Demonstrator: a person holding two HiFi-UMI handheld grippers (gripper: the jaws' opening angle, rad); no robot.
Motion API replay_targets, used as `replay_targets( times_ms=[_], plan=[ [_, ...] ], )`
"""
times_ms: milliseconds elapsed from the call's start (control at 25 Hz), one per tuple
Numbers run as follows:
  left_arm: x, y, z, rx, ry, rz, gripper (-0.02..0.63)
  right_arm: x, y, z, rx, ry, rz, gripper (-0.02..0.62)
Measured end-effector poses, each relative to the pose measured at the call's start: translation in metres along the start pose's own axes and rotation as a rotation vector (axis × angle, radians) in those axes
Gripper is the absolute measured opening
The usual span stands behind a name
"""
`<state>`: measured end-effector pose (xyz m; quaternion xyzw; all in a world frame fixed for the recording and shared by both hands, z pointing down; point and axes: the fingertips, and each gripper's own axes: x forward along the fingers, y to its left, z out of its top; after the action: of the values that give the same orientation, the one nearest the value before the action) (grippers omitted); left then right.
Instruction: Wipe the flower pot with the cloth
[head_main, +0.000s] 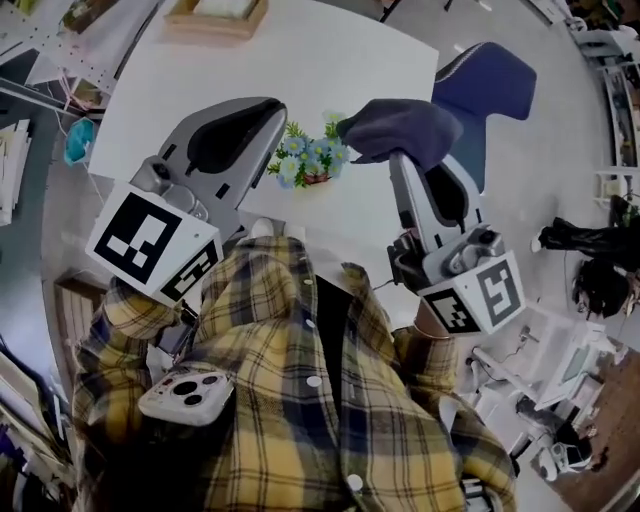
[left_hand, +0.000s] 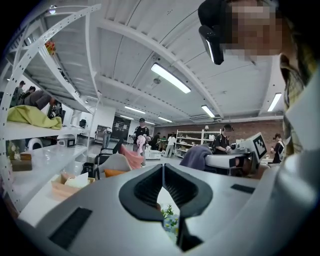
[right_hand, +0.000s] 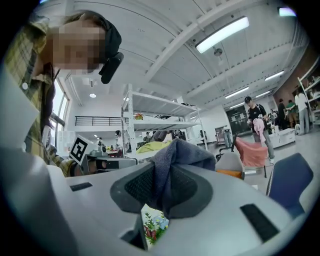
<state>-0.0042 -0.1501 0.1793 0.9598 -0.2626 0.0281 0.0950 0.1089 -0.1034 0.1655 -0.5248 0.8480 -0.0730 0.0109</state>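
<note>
A small flower pot with blue flowers and green leaves stands on the white table, near its front edge. My left gripper hangs just left of the pot, raised above the table; in the left gripper view its jaws meet with nothing between them, and the flowers show below. My right gripper sits just right of the pot, shut on a dark grey-blue cloth bunched over its tips. In the right gripper view the cloth fills the jaws, with the flowers beneath.
A wooden tray stands at the table's far edge. A blue chair is to the right of the table. A phone sits in the person's shirt pocket. Metal shelving rises at the left, with people farther off in the room.
</note>
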Motion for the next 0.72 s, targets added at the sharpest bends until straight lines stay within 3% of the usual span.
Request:
replay_targets(
  times_ms=[720],
  plan=[
    [-0.006,0.0,0.004,0.042,0.01,0.014,0.006,0.013,0.005,0.0,-0.018,-0.006,0.01,0.062]
  ],
)
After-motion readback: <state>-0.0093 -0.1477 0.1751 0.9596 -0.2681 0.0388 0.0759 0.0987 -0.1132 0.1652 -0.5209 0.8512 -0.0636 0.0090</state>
